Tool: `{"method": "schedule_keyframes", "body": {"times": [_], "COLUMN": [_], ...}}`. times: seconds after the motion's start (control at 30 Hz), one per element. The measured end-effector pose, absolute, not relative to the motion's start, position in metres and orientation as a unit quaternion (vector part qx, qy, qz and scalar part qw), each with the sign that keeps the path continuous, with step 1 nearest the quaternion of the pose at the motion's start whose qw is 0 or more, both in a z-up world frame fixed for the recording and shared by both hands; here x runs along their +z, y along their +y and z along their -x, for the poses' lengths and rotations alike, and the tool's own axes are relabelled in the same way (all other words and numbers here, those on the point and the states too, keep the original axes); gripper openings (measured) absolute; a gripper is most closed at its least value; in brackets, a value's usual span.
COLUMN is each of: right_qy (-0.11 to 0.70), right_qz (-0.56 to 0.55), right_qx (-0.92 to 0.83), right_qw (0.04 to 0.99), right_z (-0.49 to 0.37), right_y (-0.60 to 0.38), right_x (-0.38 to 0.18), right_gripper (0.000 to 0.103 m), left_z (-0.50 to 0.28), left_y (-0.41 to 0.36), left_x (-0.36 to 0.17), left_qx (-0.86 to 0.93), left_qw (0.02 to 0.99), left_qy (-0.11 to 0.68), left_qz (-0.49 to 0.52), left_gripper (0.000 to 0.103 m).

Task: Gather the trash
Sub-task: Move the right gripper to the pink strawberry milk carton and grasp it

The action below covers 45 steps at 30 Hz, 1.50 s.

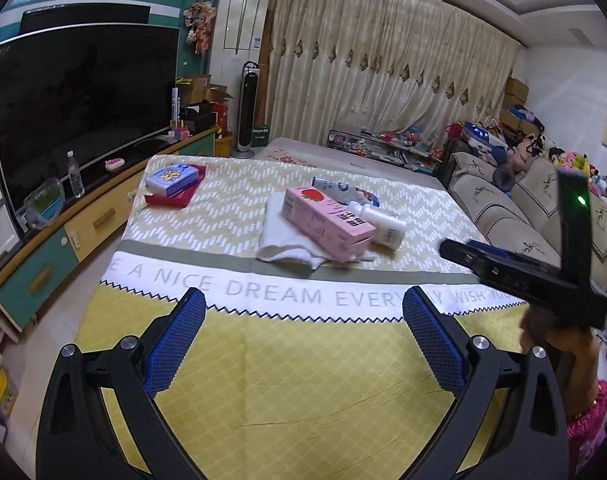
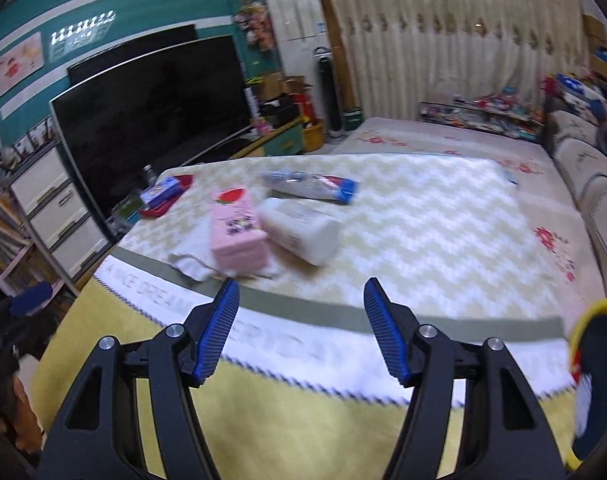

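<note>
Hovering over the bed, your left gripper (image 1: 303, 300) is spread wide and your right gripper (image 2: 301, 294) is partly open, both empty; pink carton (image 1: 328, 222) sits on the white cloth (image 1: 279, 236), touching the white bottle (image 1: 379, 224).

A woven cloth cover (image 1: 287, 364), matt, with a printed yellow lattice and a white lettered band, is seen over the surface. A white towel (image 1: 281, 236) of rough, nubby cloth is noted. The pink carton (image 1: 327, 220) appears as smooth printed cardboard with a slight sheen. The white bottle (image 1: 377, 222) looks like matt plastic with a paper label. The left gripper (image 1: 303, 312) is built of matt black plastic with bright metal pins; its pads (image 1: 177, 344) are blue, finely knurled rubber. The television (image 1: 83, 108) screen is glossy black. The curtain (image 1: 383, 56) is satin-like, faintly shiny cloth.
</note>
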State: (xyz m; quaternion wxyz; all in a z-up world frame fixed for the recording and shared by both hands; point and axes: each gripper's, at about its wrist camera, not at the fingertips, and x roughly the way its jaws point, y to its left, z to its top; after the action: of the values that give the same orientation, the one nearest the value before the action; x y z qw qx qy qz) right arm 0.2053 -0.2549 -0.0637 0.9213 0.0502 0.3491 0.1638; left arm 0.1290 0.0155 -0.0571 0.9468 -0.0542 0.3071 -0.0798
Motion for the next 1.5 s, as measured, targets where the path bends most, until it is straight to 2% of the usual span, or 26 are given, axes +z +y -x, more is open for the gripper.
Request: {"method": "schedule_keyframes", "body": {"times": [0.4,1.07,1.33,1.5], "right_qy": [0.369,0.409,0.411,0.416], "right_qz": [0.004,0.000,0.007,0.007], "right_qx": [0.216,0.199,0.200,0.203], "right_qw": [0.904,0.891,0.890,0.886], "right_z": [-0.251,-0.295,-0.298,-0.301], "right_y": [-0.190,-0.172,-0.166,-0.163], "right_x": [-0.075,-0.106,-0.108,-0.113], "right_gripper": [0.062,0.061,0.055,0.055], "left_z": [-0.131,-0.135,-0.136,-0.136], "left_y": [0.009,0.010,0.012,0.010], "left_x": [-0.062,-0.070,-0.072,-0.075], "left_qx": [-0.098,-0.099,-0.099,-0.100], "left_qw": [0.944,0.939,0.939,0.937], "left_qy": [0.309,0.321,0.323,0.327], "left_qz": [0.064,0.069,0.071,0.073], "left_gripper": [0.097,0.097,0.097,0.097]}}
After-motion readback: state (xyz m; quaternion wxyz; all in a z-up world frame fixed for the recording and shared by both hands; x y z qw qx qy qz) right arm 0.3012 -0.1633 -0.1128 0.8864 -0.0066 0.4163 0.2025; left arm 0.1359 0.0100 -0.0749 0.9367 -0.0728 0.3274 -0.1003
